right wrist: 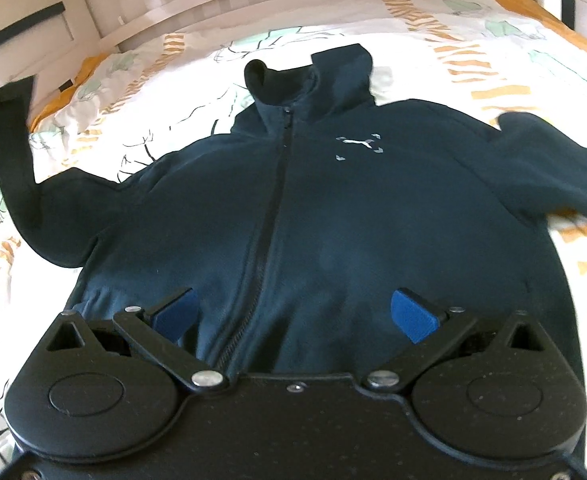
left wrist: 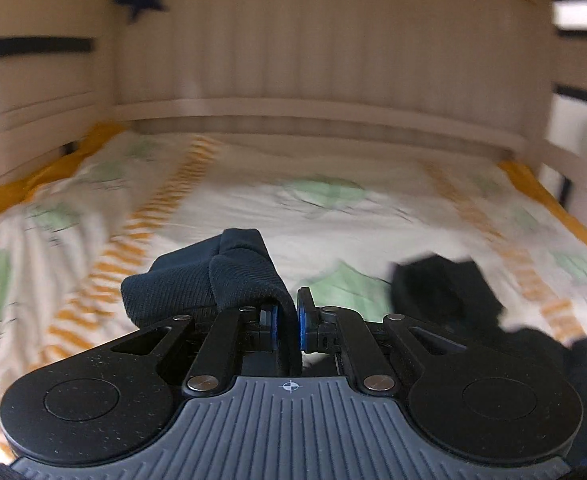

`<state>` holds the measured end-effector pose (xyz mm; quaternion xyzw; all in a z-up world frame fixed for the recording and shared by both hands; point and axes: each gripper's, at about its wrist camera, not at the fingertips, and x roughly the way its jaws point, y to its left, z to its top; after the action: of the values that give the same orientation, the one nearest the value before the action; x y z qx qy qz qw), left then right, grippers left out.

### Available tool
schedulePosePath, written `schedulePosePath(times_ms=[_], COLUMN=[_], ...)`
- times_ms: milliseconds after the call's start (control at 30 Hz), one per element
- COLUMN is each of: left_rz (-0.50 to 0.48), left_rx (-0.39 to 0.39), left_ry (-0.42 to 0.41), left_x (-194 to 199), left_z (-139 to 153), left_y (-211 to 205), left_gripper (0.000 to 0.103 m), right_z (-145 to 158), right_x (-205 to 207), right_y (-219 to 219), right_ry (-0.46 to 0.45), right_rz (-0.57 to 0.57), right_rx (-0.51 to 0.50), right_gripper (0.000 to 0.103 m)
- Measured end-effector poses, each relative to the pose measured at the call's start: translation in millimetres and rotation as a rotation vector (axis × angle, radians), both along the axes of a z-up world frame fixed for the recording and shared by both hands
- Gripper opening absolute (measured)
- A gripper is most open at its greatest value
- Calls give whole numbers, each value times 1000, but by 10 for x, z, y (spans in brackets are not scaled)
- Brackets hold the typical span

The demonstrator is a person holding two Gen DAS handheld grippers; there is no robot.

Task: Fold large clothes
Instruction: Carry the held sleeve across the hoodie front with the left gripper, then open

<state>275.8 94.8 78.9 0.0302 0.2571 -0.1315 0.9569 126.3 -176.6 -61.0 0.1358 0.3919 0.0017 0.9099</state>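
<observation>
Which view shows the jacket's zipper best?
Right wrist view. The zipper runs the whole front of the jacket, from the collar down to the open right gripper. The left wrist view shows no zipper, only a cuff clamped in the left gripper and blurred dark fabric.

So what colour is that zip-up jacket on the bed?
Dark navy jacket, with a small pale chest logo; clearest in the right wrist view.
</observation>
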Motion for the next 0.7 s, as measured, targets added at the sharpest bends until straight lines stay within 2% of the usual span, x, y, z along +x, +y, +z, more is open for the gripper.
schedulePosePath(times_ms=[200, 400, 667, 700], left_rz=[-154, -260, -303, -307], left_rx=[21, 50, 90, 93], left_ry=[61, 138, 226, 239], left_x=[-193, -453, -644, -662], left_z=[-404, -797, -1221, -1268], left_y=[-730, -1343, -1724, -1734], left_gripper=[9, 9, 10, 13], right_z=[-8, -54, -177, -190], right_x=[-256, -425, -548, -552], right_y=[-175, -355, -539, -555], right_ry=[5, 4, 25, 27], right_rz=[-37, -77, -118, -122], right_rx=[33, 64, 89, 91], right_gripper=[102, 102, 102, 102])
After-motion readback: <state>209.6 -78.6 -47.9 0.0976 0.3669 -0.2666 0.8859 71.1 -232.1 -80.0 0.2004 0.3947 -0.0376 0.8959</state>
